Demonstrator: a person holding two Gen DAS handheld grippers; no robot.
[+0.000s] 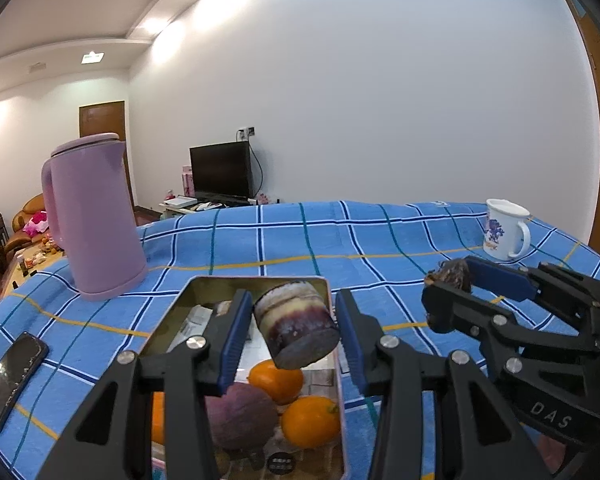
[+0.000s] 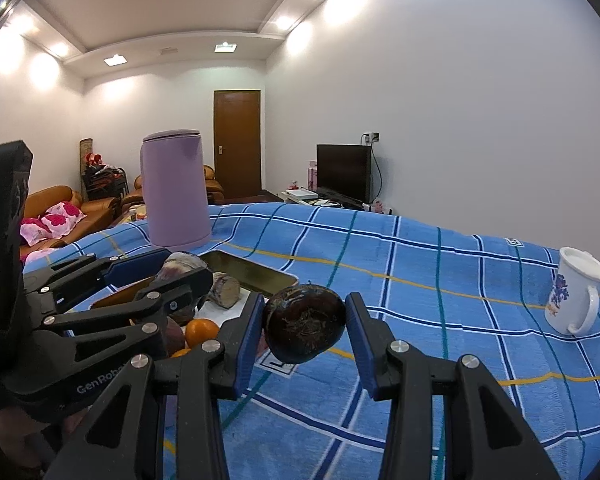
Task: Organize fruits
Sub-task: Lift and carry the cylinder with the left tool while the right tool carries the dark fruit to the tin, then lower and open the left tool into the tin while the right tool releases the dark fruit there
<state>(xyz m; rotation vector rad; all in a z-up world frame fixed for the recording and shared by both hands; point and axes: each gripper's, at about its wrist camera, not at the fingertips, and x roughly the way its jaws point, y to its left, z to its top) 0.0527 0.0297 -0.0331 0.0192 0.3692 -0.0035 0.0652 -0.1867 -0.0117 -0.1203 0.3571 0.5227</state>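
Note:
My left gripper [image 1: 296, 320] is shut on a short purple-and-yellow sugarcane chunk [image 1: 296, 326], held above an open metal tin [image 1: 260, 279]. In the tin lie two oranges [image 1: 276, 380], a round purple fruit [image 1: 240, 416] and another cane chunk [image 2: 226, 290]. My right gripper [image 2: 304, 324] is shut on a dark brown round fruit [image 2: 304, 328], held over the blue checked cloth just right of the tin [image 2: 260, 276]. Each gripper shows in the other's view: the right gripper [image 1: 456, 280] with its dark fruit [image 1: 454, 274], and the left gripper [image 2: 176, 276] with its cane chunk [image 2: 180, 264].
A tall lilac kettle [image 1: 92, 220] stands behind the tin on the left. A white mug [image 1: 504, 232] with a blue print sits at the far right of the cloth. A dark phone [image 1: 12, 376] lies near the left edge.

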